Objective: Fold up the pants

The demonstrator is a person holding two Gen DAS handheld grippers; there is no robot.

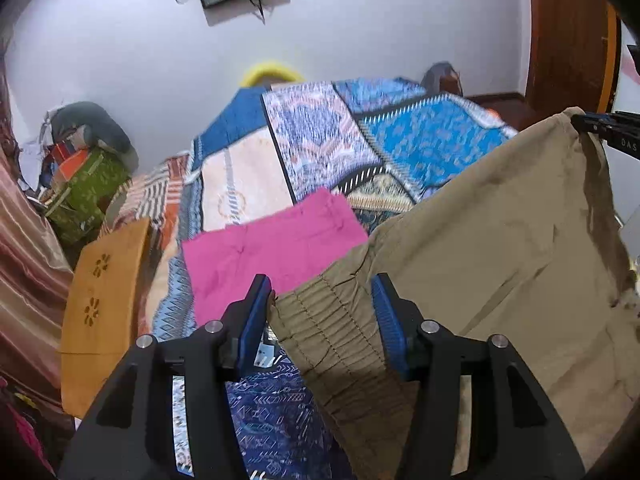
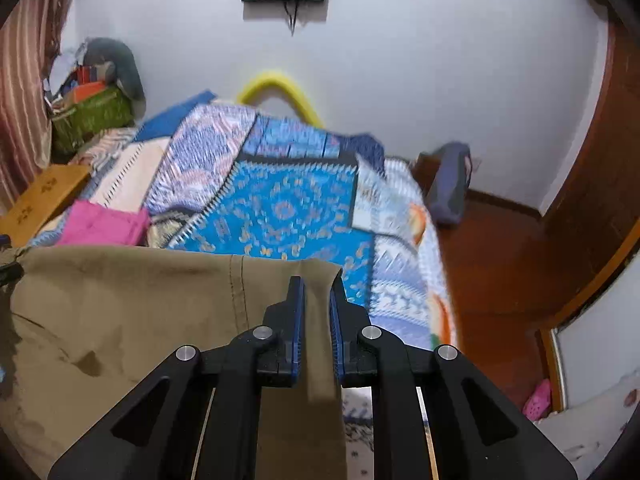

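Observation:
Khaki pants (image 1: 500, 240) hang stretched between my two grippers above the bed. In the left wrist view my left gripper (image 1: 321, 280) is shut on the gathered elastic waistband, its blue pads pressing both sides of the bunched cloth. The right gripper (image 1: 592, 124) shows at the far right edge, holding the other top corner. In the right wrist view my right gripper (image 2: 316, 280) is shut on a thin fold at the corner of the pants (image 2: 140, 300). The cloth sags to the left from there and hides the near part of the bed.
A patchwork quilt (image 2: 280, 208) covers the bed, with a folded pink garment (image 1: 272, 248) on its left side. An orange-brown box (image 1: 104, 308) and a green bag (image 1: 88, 192) stand by the curtain on the left. A wooden floor (image 2: 500, 260) lies on the right.

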